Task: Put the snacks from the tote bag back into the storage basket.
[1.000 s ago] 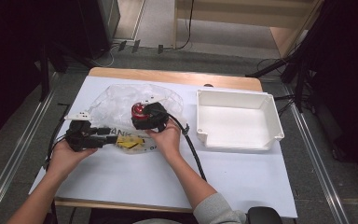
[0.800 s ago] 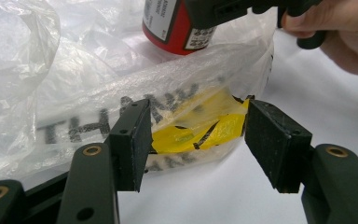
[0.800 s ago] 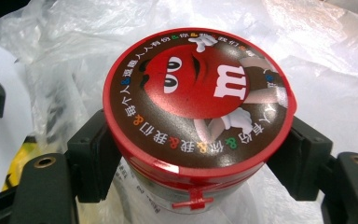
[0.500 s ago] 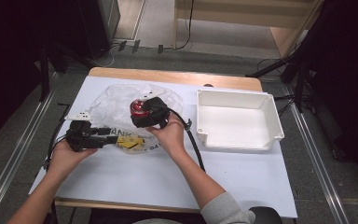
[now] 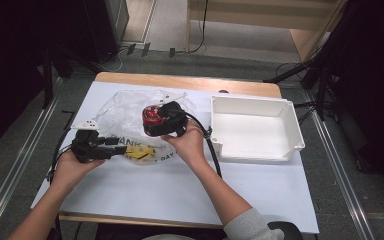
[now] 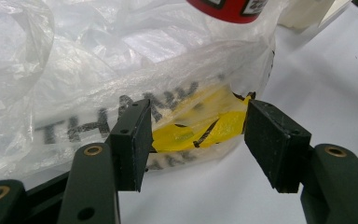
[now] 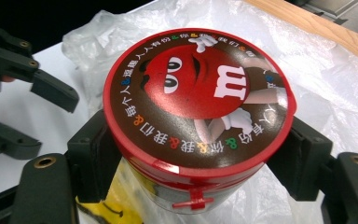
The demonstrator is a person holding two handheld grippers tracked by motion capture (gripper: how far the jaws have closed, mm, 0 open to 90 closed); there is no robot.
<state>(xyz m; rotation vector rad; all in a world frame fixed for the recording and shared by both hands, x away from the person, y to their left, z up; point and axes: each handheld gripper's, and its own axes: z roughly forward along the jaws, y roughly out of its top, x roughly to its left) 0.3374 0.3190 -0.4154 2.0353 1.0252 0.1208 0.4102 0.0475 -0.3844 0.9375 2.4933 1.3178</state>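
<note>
High view, step: right gripper (image 5: 156, 121) clamped on the red candy tub (image 5: 151, 117), holding it above the plastic bag (image 5: 122, 112); my read is the tub is being taken out of the bag.
High view, left side: left gripper (image 5: 111, 146) at the bag's near edge, jaws apart around the yellow print (image 5: 139, 152).
High view, next move: likely carry the tub right to the white bin (image 5: 252, 129), well apart from the tool; the lift must clear the film first.
Left gripper view: left gripper (image 6: 196, 135) spread wide, bag (image 6: 88, 74) between the pads but not pinched (it may need to close to pin the bag).
Right gripper view: right gripper (image 7: 196, 156) shut on the tub (image 7: 198, 105) below its lid; bag (image 7: 321, 79) crumpled beneath and behind.
In the way: loose film just under the tub could cling; the bin's near wall wants height.
</note>
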